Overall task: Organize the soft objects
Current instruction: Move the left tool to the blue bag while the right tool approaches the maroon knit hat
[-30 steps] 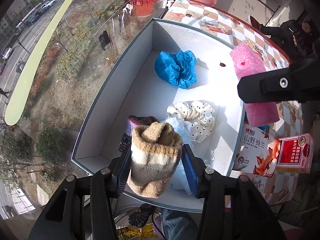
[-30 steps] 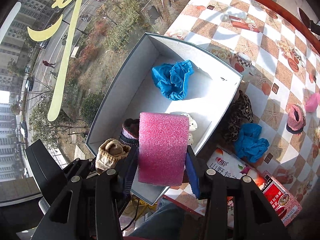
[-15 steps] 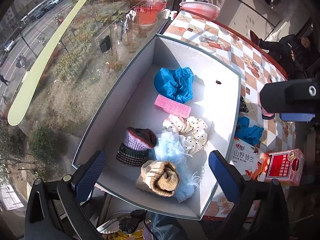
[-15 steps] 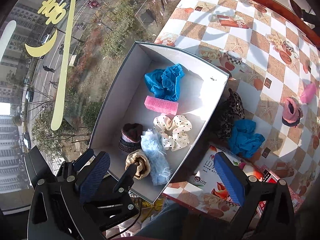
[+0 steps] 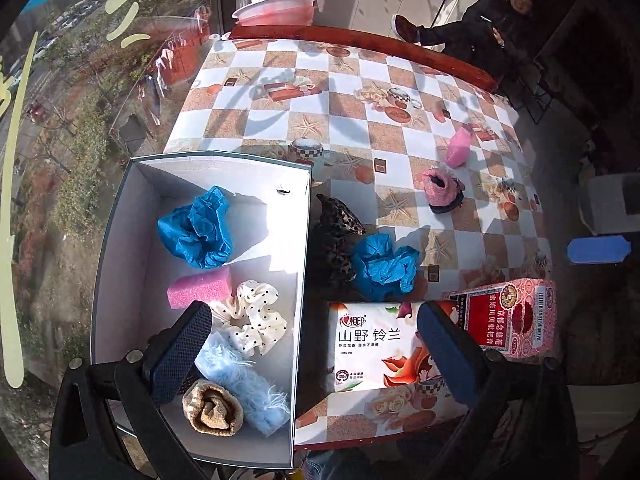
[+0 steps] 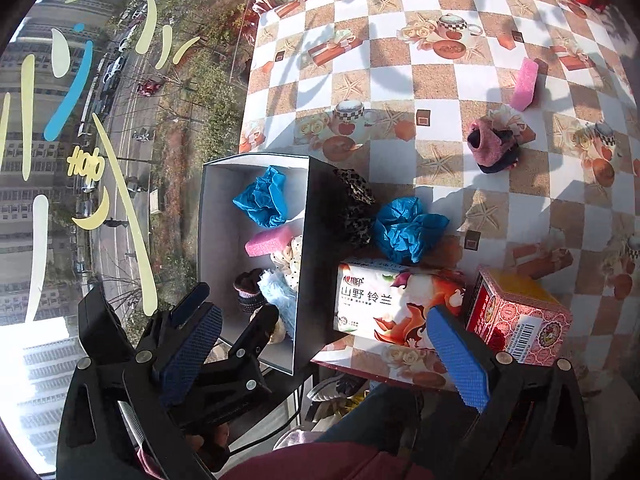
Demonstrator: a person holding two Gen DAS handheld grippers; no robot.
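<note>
The white-lined box (image 5: 303, 240) holds a blue crumpled cloth (image 5: 198, 228), a pink sponge (image 5: 200, 287), a dotted scrunchie (image 5: 256, 320), a pale blue fluffy piece (image 5: 244, 384) and a tan sock (image 5: 212, 410). On the checked table beside it lie a leopard scrunchie (image 6: 358, 204), a second blue cloth (image 6: 408, 228), a pink knitted piece (image 6: 490, 146) and another pink sponge (image 6: 526, 84). My left gripper (image 5: 312, 316) hangs open and empty above the box's right wall. My right gripper (image 6: 322, 314) is open and empty above the box's near corner.
A flowered tissue pack (image 6: 384, 300) and a red carton (image 6: 516, 320) lie at the table's near edge, right of the box. A window with a street below is to the left. A pink basin (image 5: 276, 8) stands at the far end. A seated person (image 5: 480, 28) is beyond the table.
Both grippers opened, dropping the tan sock and the pink sponge into the box. Both then rose and swung right, so the table beside the box has come into view.
</note>
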